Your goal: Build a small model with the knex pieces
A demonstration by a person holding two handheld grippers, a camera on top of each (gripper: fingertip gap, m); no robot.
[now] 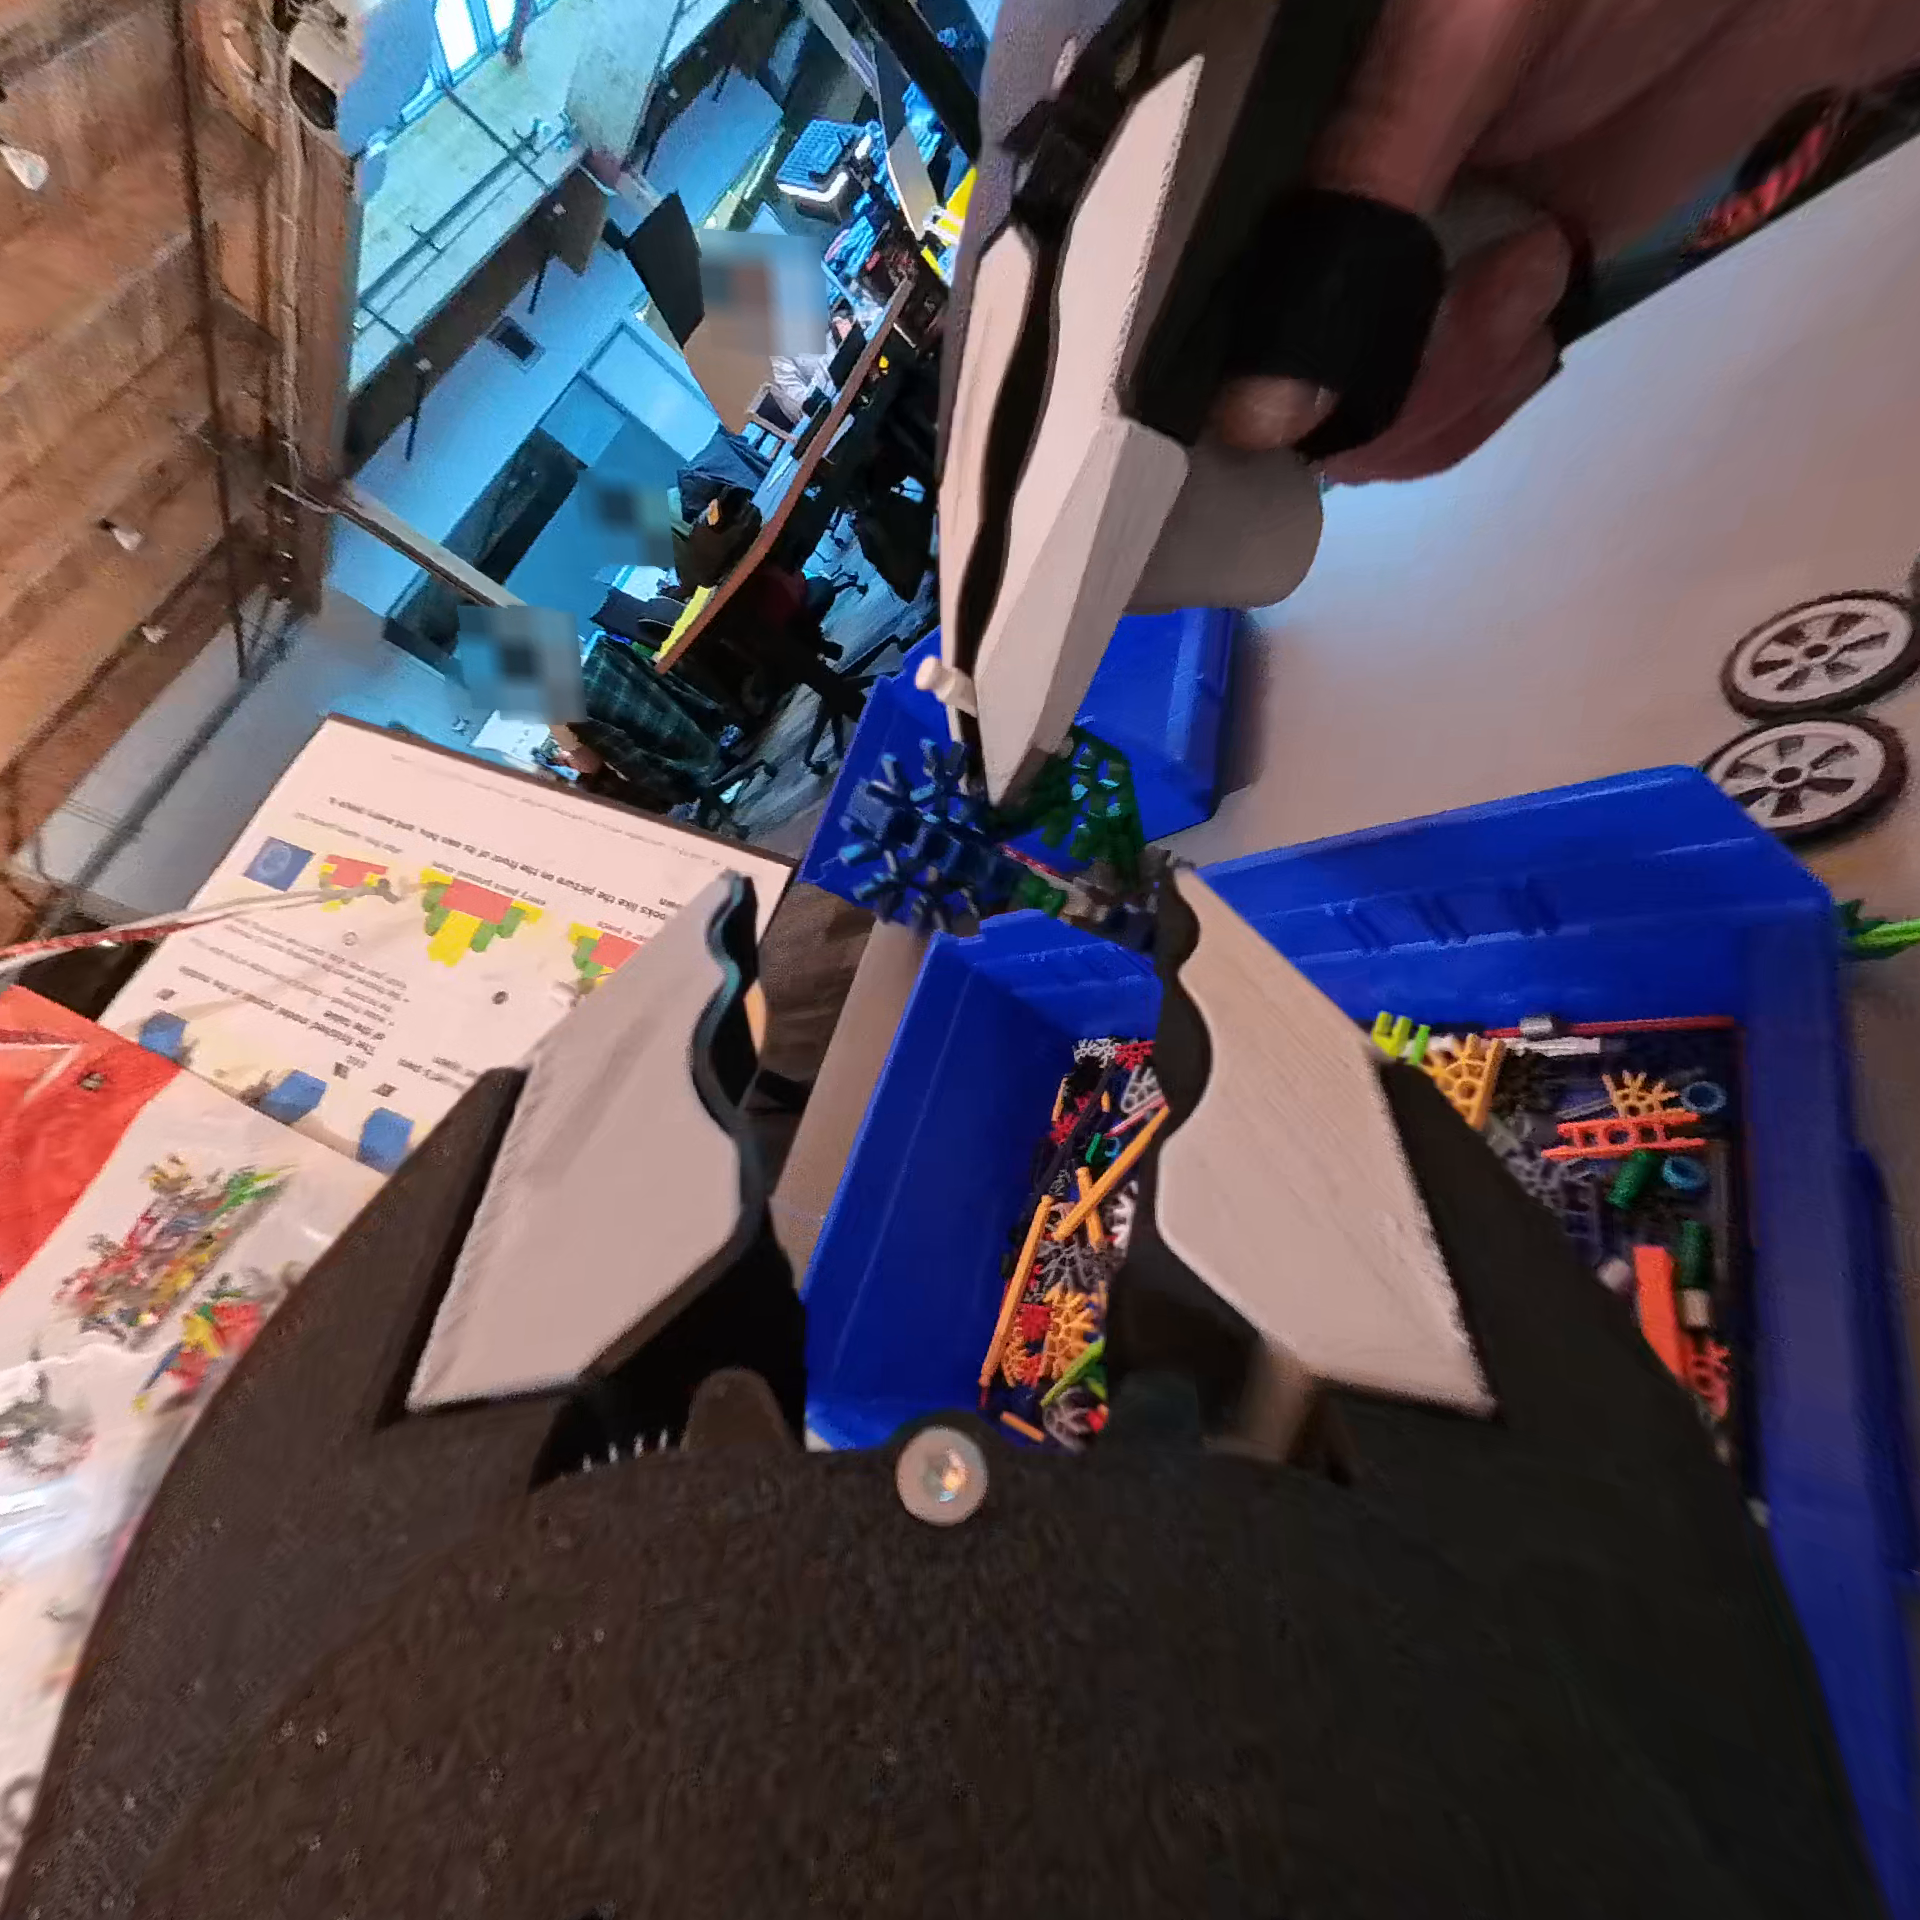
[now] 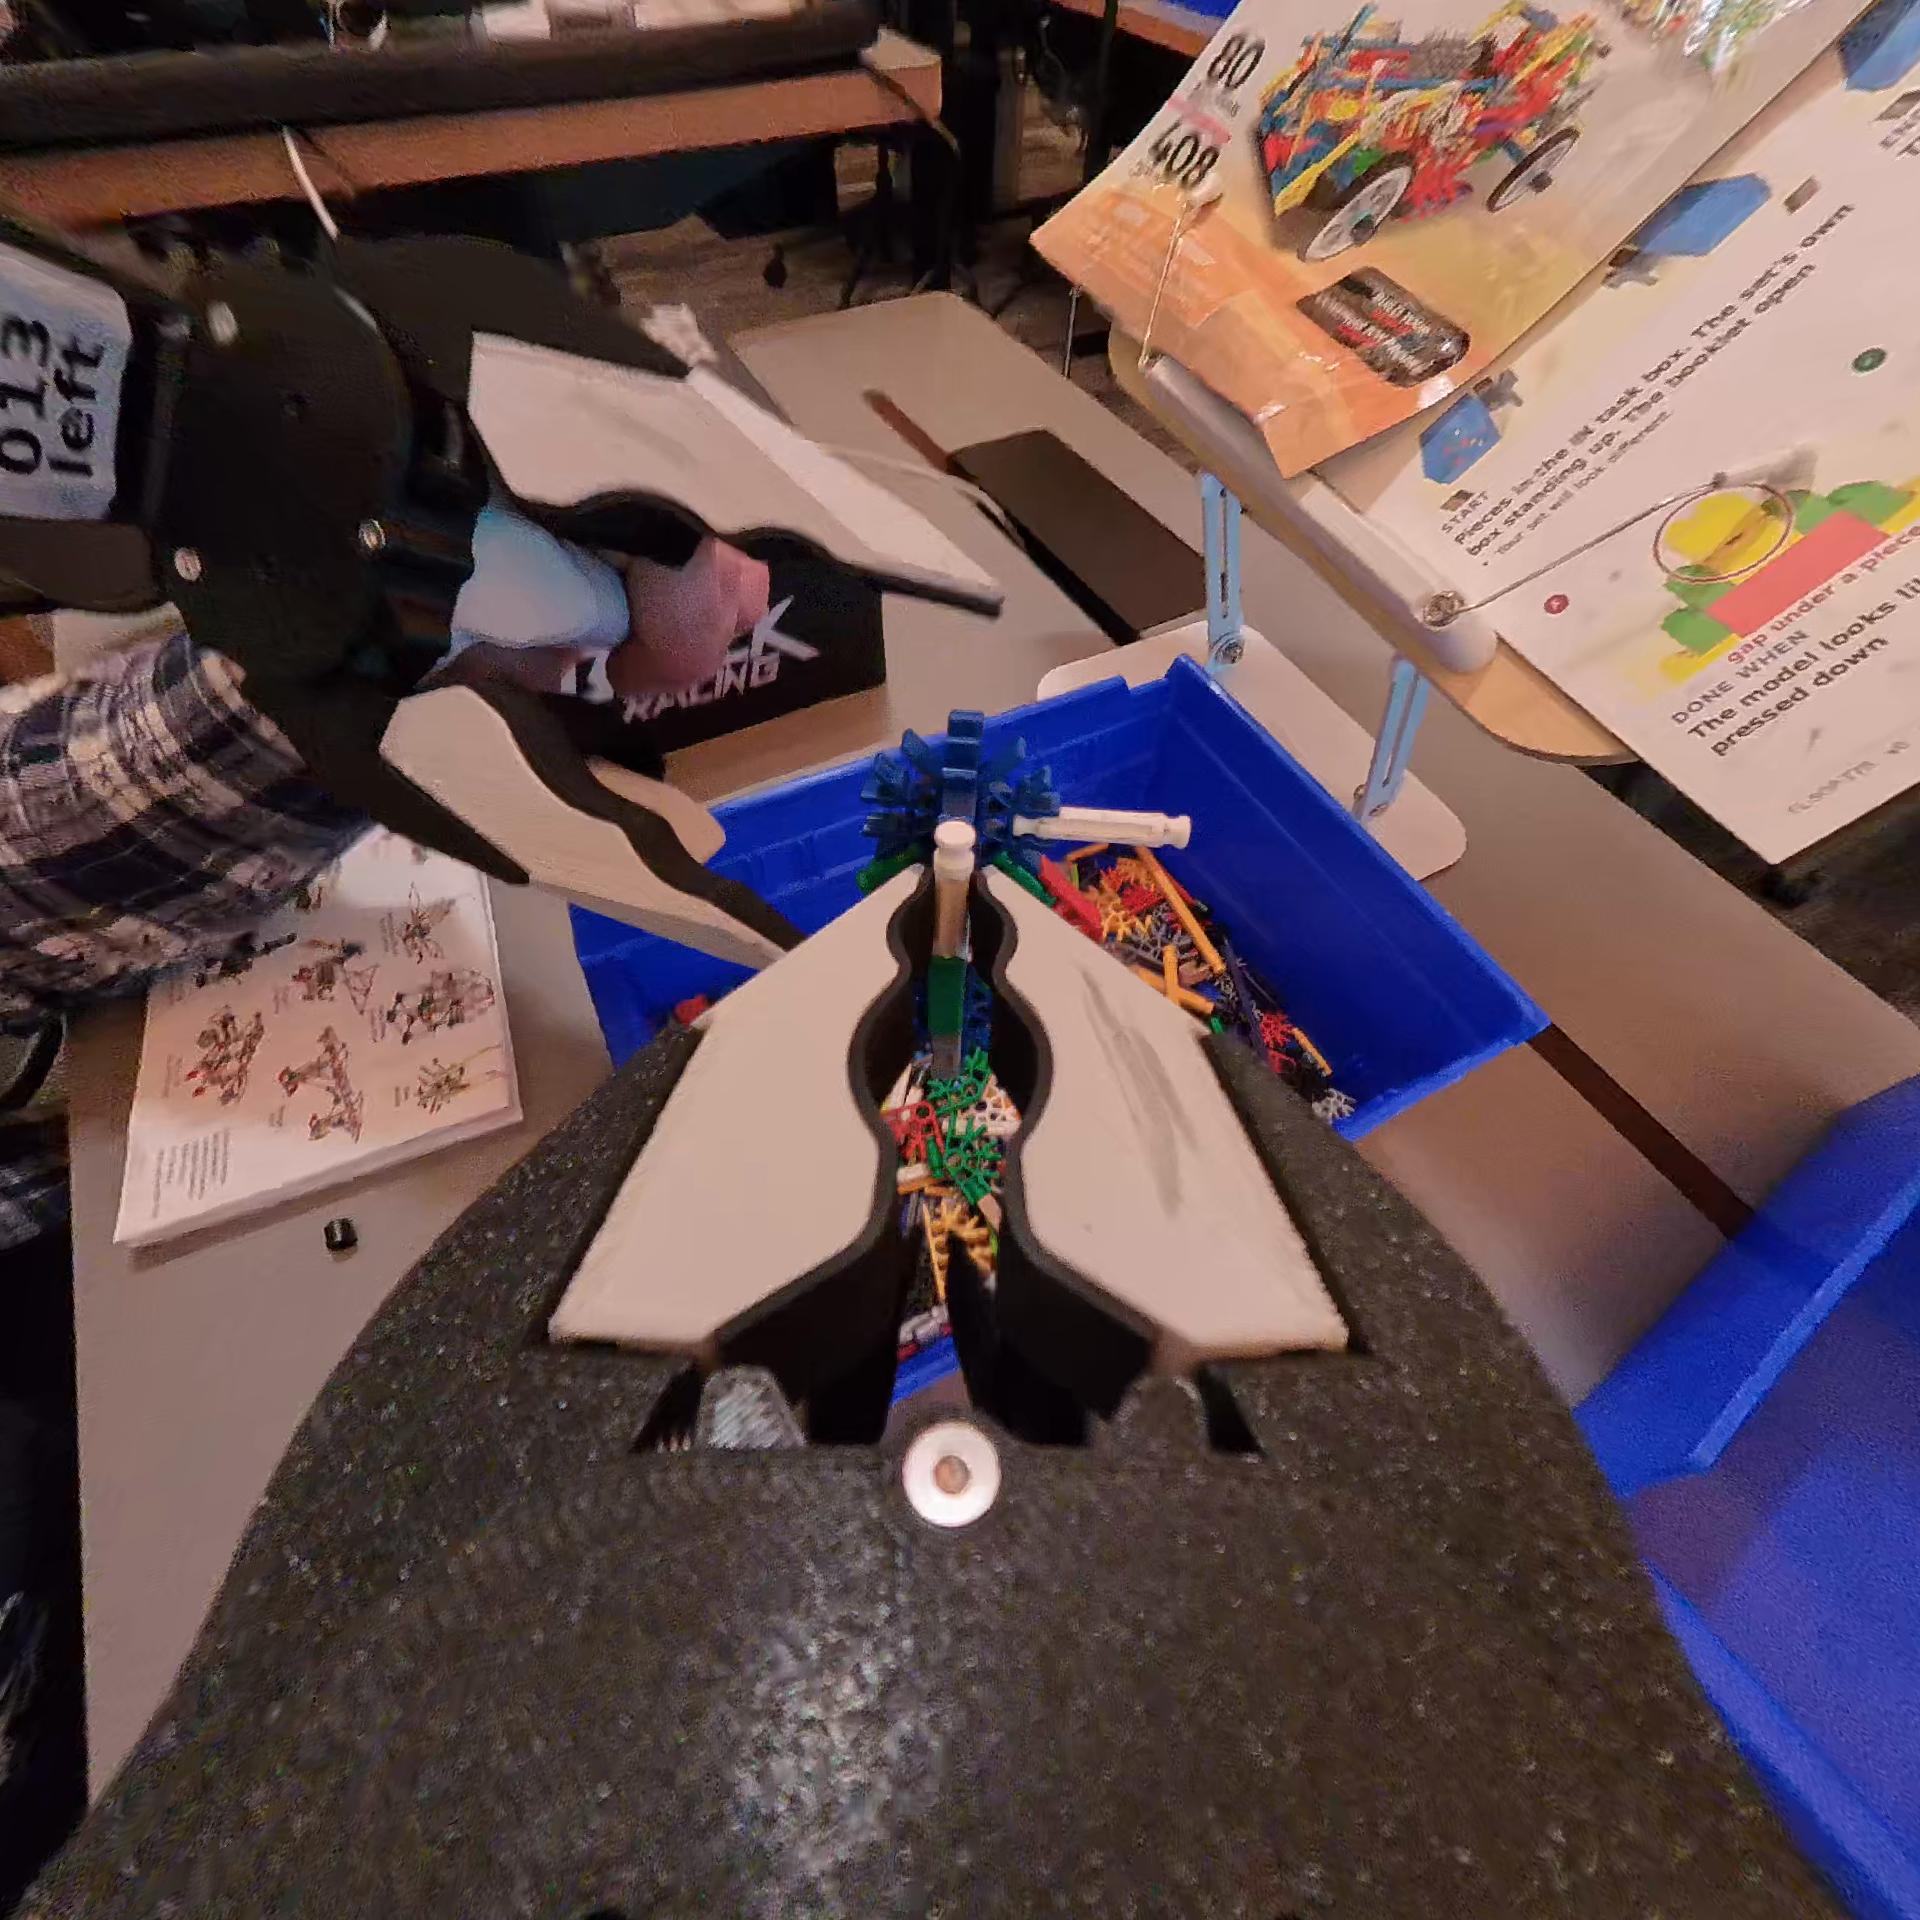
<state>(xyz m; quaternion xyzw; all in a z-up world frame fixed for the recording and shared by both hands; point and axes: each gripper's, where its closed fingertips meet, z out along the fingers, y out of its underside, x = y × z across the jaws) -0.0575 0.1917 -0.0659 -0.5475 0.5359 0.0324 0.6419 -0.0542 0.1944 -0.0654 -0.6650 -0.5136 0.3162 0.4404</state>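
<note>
My right gripper (image 2: 951, 896) is shut on a small build of white rods (image 2: 953, 868), green pieces and blue snowflake connectors (image 2: 961, 779), held above a blue bin (image 2: 1320, 831) of mixed colourful rods and connectors. In the left wrist view the right gripper (image 1: 977, 748) comes down from the top with the blue connectors (image 1: 914, 831) at its tip. My left gripper (image 1: 956, 904) is open and empty, a little short of the build and over a blue bin (image 1: 1558, 904). It also shows in the right wrist view (image 2: 883, 774), jaws wide apart, just left of the build.
An open instruction booklet (image 2: 322, 1049) lies on the table at the left. A stand (image 2: 1340, 561) at the right holds printed sheets (image 2: 1662, 499). A black box (image 2: 727, 675) stands behind the bin. Another blue bin (image 2: 1766, 1403) is at the right. Two loose wheels (image 1: 1818, 655) lie on the table. My two grippers' fingertips are within a few centimetres of each other.
</note>
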